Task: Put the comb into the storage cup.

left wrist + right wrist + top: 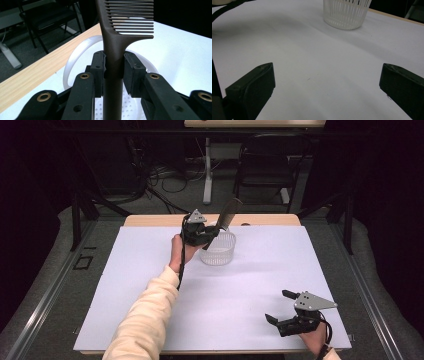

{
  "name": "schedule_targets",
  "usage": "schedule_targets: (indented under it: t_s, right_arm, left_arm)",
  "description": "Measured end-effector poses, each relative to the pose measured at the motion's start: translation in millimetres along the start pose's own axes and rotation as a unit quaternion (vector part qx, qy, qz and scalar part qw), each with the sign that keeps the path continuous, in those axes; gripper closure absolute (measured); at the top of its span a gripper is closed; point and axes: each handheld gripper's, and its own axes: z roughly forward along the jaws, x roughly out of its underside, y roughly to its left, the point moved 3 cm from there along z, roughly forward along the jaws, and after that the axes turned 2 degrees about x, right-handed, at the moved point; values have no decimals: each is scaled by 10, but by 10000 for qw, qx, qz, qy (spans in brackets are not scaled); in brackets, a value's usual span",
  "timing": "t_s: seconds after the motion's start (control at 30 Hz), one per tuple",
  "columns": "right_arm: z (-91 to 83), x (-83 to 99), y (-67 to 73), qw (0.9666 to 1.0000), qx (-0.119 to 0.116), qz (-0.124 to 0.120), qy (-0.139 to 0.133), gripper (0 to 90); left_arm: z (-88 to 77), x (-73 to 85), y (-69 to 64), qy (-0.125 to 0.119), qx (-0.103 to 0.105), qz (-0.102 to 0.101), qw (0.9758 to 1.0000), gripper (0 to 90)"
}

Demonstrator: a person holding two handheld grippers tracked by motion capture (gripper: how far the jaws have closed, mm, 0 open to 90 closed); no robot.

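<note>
Firmly, left claw (113,66) grips comb (117,37) above basket (218,249); right claw (324,82) agape.

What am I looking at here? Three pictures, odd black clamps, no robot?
No robot: a person holds a two-jaw gripper in each hand. The high view looks down on the white-covered table; the other two come from cameras riding on each gripper, looking along its jaws. The left gripper is shut on the handle of a dark comb, held above a white slotted basket, the teeth end pointing up and away. The right gripper rests near the table's front edge with its jaws open and nothing between them; its camera sees the basket farther off.
</note>
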Motion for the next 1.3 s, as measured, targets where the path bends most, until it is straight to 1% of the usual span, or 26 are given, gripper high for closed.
schedule_targets:
  t_s: [0.63, 0.97, 1.03, 1.1, 1.13, 1.27, 1.3]
  right_arm:
    - [4, 0, -3, 10000, -7, -5, -11, 0]
    - [-2, 0, -4, 10000, 2, -13, 19, 0]
    - [0, 0, -3, 10000, 7, -11, 1, 0]
    - [-2, 0, -3, 10000, 3, -11, 1, 0]
    - [-2, 0, -4, 10000, 4, -15, -1, 0]
    - [-1, 0, -3, 10000, 7, -9, 0, 0]
    - [-1, 0, -3, 10000, 6, -9, 0, 0]
  left_arm:
    - [63, 35, 5, 212, 46, 52, 9998, 718]
    - [96, 55, 6, 339, 103, 119, 9993, 717]
    - [103, 60, 8, 362, 108, 161, 9992, 717]
    - [113, 69, 3, 382, 114, 148, 9991, 717]
    - [113, 71, 8, 409, 109, 194, 9989, 717]
    - [127, 81, 0, 408, 124, 144, 9990, 717]
    - [127, 82, 3, 423, 120, 174, 9989, 716]
